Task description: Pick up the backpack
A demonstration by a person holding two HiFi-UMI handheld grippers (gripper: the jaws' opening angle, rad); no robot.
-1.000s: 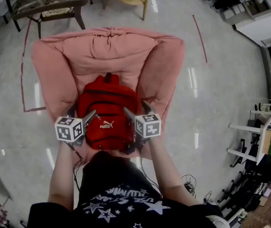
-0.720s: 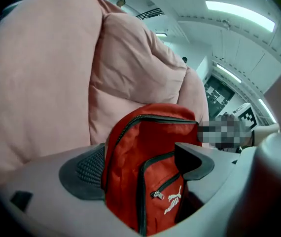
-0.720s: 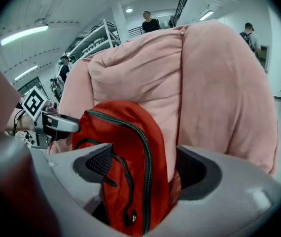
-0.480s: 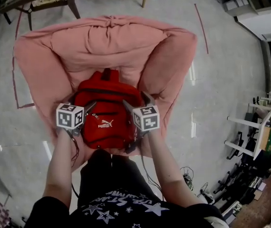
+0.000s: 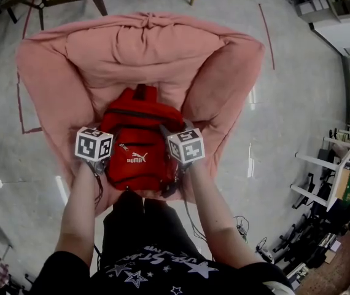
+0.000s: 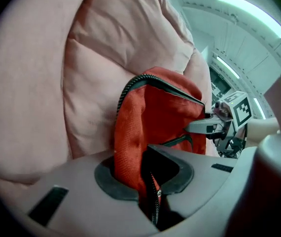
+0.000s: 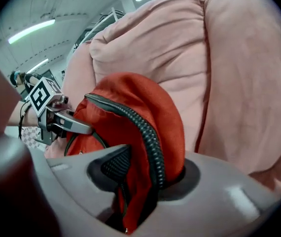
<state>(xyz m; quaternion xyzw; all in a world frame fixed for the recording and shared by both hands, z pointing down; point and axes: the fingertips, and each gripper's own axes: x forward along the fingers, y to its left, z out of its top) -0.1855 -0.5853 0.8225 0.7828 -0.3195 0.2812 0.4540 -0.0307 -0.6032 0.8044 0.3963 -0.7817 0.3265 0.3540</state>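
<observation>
**Both grippers pinch the flanks of a soft red backpack on the armchair seat**

The red backpack [image 5: 139, 143] lies front-up on the seat of a pink padded armchair [image 5: 144, 45]. Its bottom end is at the seat's front edge and its carry loop [image 5: 141, 93] points toward the backrest, with an arm cushion close on either side.

The left gripper [image 6: 145, 174] has just been closing and now has a fold of the bag's left flank pressed between its pads, a thin zip [image 6: 154, 201] caught in the bite. The right gripper [image 7: 148, 174] has likewise just been closing. It holds a thicker fold of the right flank, with the chunky zip track [image 7: 148, 132] running through it (that bulk is likely why its jaws stand wider than the left ones).

The cloth bunches and creases readily under the pads, so the bag looks soft and only loosely filled, and probably light. With only fabric held, I would expect the body to sag between the two grips and the contents to slide toward the low end when it is raised. The woven cloth seems grippy enough, but a thin fold could creep out of the pads.

The seams and zip tracks are the firmest places on the sides to take hold. The carry loop would be the natural single-point hold, though neither gripper is on it
</observation>
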